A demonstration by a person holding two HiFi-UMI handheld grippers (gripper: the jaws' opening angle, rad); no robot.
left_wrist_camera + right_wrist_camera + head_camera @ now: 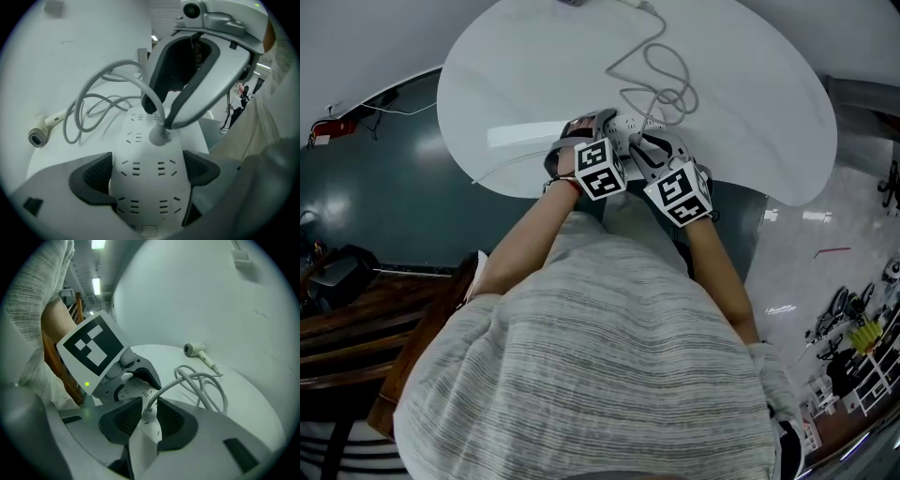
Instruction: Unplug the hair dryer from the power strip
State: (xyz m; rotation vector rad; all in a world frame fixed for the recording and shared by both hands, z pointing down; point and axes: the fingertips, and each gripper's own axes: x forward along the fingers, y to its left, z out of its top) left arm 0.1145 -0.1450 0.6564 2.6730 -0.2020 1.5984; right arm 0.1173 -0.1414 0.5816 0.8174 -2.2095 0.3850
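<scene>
power strip (145, 187) flat, white plug (158, 136) seated

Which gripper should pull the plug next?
Right: the right gripper has its jaws closed on the plug, while the left gripper clamps the strip and can brace it.

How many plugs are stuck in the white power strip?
1. The plug sits about midway along the power strip, between the jaws of the right gripper. The strip's far end is hidden behind that gripper, so another could be there.
</scene>
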